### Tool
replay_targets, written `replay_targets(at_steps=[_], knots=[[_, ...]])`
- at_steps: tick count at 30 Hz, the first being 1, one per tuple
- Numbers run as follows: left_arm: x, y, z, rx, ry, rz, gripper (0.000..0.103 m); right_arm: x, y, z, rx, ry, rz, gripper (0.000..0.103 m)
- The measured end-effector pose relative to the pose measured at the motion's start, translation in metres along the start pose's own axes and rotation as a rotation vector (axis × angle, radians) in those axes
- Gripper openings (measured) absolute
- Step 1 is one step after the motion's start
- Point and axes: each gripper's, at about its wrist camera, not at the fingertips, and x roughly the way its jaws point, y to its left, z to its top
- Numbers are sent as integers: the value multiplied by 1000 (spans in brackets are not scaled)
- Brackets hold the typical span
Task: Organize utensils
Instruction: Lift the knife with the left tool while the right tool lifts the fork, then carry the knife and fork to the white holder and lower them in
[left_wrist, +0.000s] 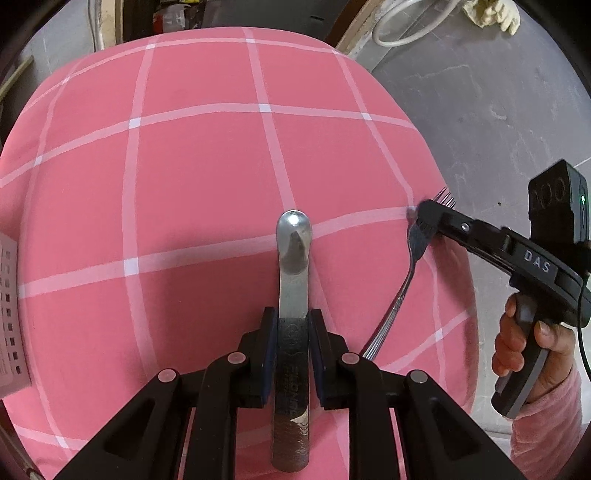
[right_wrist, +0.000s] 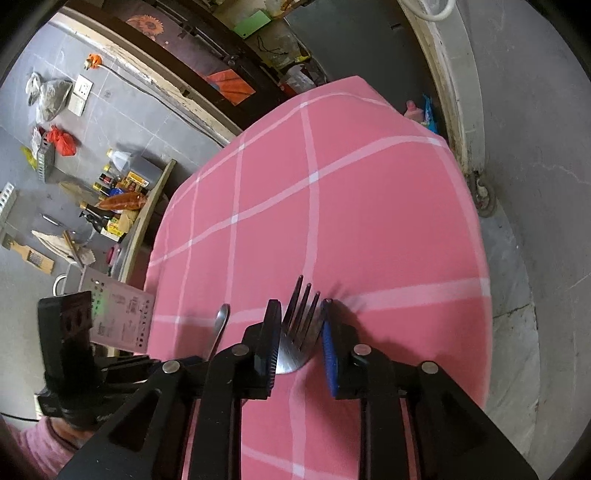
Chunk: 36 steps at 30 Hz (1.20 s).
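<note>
While the left gripper (left_wrist: 291, 350) points steeply down at the pink checked tablecloth (left_wrist: 192, 158), its jaws are clamped on the flat handle of a steel utensil (left_wrist: 293, 280). The rounded end sticks out forward above the cloth; spoon or knife, the left wrist view does not settle. Holding it mid-handle keeps it level and steady, probably ready for setting down. At right in this view, the right gripper (left_wrist: 424, 218) is tipped down over the head of a fork (left_wrist: 400, 288), whose handle trails back across the cloth toward the table edge. A hand (left_wrist: 532, 343) in a pink sleeve works the grip. A white perforated holder (left_wrist: 9, 306) shows at the left edge; likely the destination.

Right wrist view: fork (right_wrist: 299, 332) lies on the cloth, tines forward, head between the jaws. The right gripper (right_wrist: 299, 328) stands parted, its pads (right_wrist: 271, 341) clear of the metal or barely brushing it on the left; no grip. The fork is bracketed at the head, seemingly either for a pinch or a release. Left gripper's utensil (right_wrist: 221, 321) is just beside, roughly parallel.
</note>
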Motion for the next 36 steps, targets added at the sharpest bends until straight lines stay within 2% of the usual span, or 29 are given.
replay_targets(at_steps=[3, 5, 8, 11, 14, 19, 20, 26, 32, 36], knots=[[5, -8, 2, 19, -3, 23, 17, 0, 3, -3, 4, -31, -11, 16], [6, -13, 2, 51, -3, 51, 16, 0, 3, -5, 14, -41, -10, 4], [3, -18, -7, 91, -22, 80, 16, -7, 5, -12, 35, -60, -6, 3], [0, -10, -12, 57, -47, 22, 15, -15, 14, -24, 26, -71, -19, 3], [-9, 8, -27, -14, -102, -78, 15, -26, 24, -38, -7, -91, -37, 2], [-28, 10, -59, 18, -220, -111, 15, -51, 44, -62, -36, -147, -71, 2], [-28, 1, -60, 20, -235, -108, 15, -57, 46, -63, -44, -158, -77, 2], [-72, 8, -84, 19, -352, -114, 15, -93, 84, -69, -118, -249, -117, 2], [-120, 15, -86, 70, -418, -66, 15, -122, 124, -65, -190, -327, -130, 2], [-151, 23, -83, 73, -477, -69, 15, -137, 149, -62, -237, -377, -137, 2]])
